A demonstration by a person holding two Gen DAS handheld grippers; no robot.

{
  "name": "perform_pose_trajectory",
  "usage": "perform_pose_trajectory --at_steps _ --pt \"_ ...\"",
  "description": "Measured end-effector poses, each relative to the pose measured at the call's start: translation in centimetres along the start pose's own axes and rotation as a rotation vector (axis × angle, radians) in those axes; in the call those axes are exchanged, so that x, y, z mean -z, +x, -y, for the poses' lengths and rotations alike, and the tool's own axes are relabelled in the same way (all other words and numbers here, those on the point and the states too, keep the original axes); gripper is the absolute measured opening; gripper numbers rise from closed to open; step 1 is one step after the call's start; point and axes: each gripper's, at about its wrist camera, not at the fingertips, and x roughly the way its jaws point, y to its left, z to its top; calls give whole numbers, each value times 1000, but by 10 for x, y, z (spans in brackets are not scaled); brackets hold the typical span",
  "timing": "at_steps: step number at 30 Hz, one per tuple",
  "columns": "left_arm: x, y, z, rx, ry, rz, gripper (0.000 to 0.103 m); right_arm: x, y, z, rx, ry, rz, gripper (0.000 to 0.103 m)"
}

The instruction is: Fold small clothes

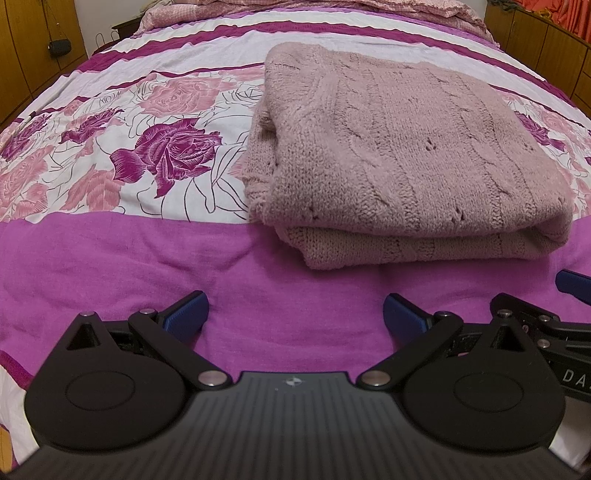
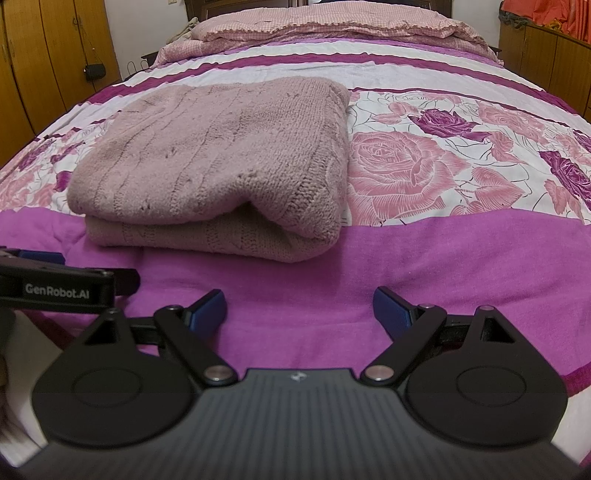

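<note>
A dusty-pink knitted sweater (image 1: 402, 147) lies folded in a thick rectangle on the bed; the right wrist view shows the same sweater (image 2: 218, 162) left of centre. My left gripper (image 1: 295, 314) hovers over the magenta band of the bedspread, short of the sweater's near edge, open with nothing between its blue pads. My right gripper (image 2: 299, 310) stands open too, empty, a little in front of the sweater's right corner. Each view catches the other gripper at its edge: the right gripper (image 1: 570, 284) in one, the left gripper (image 2: 40, 258) in the other.
The bedspread (image 1: 110, 251) is magenta with white bands and rose prints. Pillows and a pink checked quilt (image 2: 332, 26) lie at the head of the bed. Wooden cupboards (image 2: 48, 55) line the left side, and a wooden panel (image 1: 546, 48) the right. A small black bag (image 2: 94, 71) hangs on the cupboard.
</note>
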Motion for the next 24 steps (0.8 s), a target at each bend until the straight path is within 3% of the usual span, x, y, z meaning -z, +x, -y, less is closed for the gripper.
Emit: perform_pose_trajectory --at_steps 24 --pt "0 -1 0 3 0 -2 103 -1 0 0 4 -8 -3 89"
